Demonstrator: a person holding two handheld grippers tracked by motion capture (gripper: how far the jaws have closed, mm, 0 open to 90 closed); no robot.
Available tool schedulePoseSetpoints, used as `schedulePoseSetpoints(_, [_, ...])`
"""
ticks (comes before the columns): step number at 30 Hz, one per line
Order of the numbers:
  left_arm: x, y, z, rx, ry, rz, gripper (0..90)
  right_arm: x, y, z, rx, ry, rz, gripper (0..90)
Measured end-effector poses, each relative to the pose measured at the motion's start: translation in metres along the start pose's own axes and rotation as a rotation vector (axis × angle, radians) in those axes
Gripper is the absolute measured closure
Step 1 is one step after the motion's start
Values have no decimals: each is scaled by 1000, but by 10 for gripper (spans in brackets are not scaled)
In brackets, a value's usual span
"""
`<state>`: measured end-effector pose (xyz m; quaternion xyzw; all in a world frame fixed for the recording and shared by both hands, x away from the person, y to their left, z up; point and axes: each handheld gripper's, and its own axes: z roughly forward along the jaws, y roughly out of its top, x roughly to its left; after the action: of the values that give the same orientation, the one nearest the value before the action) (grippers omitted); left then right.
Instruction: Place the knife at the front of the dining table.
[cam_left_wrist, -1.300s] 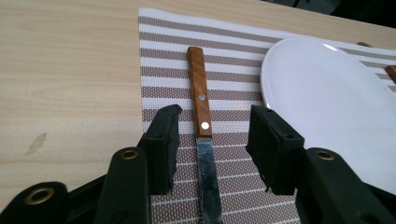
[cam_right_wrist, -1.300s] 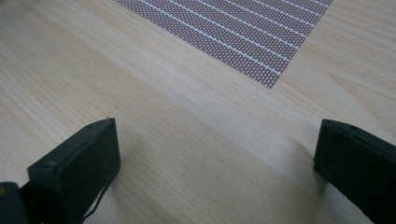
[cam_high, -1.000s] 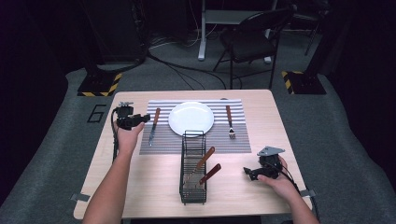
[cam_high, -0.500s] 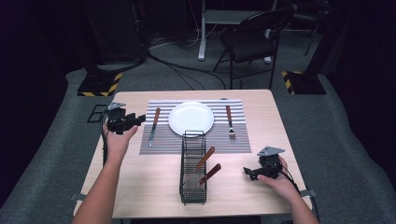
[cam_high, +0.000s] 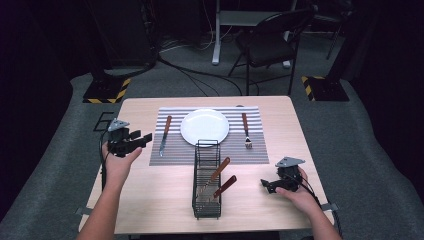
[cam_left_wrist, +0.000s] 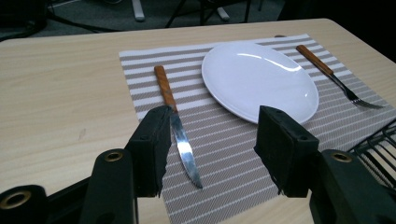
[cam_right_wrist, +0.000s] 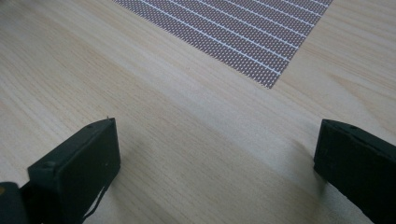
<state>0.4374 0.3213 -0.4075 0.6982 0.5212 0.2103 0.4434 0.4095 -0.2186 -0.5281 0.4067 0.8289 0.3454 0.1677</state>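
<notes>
A white plate (cam_high: 204, 126) sits in the middle of a striped placemat (cam_high: 260, 152). To its left lies a wooden-handled knife (cam_high: 165, 135), to its right a wooden-handled fork (cam_high: 245, 131). My left gripper (cam_high: 145, 138) hovers open at the table's left side, left of the knife and apart from it. In the left gripper view its jaws frame the knife (cam_left_wrist: 175, 121), with the plate (cam_left_wrist: 259, 79) and fork (cam_left_wrist: 336, 77) beyond. My right gripper (cam_high: 264, 184) rests low at the front right, open and holding nothing, over bare wood (cam_right_wrist: 187, 116).
A black wire basket (cam_high: 207, 200) stands at the front centre with two wooden-handled utensils (cam_high: 220, 179) leaning in it; its corner (cam_left_wrist: 378, 144) shows in the left gripper view. The placemat's corner (cam_right_wrist: 243, 37) lies ahead of the right gripper. A chair (cam_high: 270, 42) stands beyond the table.
My left gripper has drawn back from the knife, leftward and toward the person's side. The right gripper has stayed where it was.
</notes>
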Motion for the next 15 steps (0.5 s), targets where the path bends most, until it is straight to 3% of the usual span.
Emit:
schedulePoseSetpoints(8, [9, -25, -10, 24, 20, -24, 451, 0, 0, 0, 0, 0, 0, 0])
schedulePoseSetpoints(15, [14, -53, -10, 85, 26, -24, 450, 0, 0, 0, 0, 0, 0, 0])
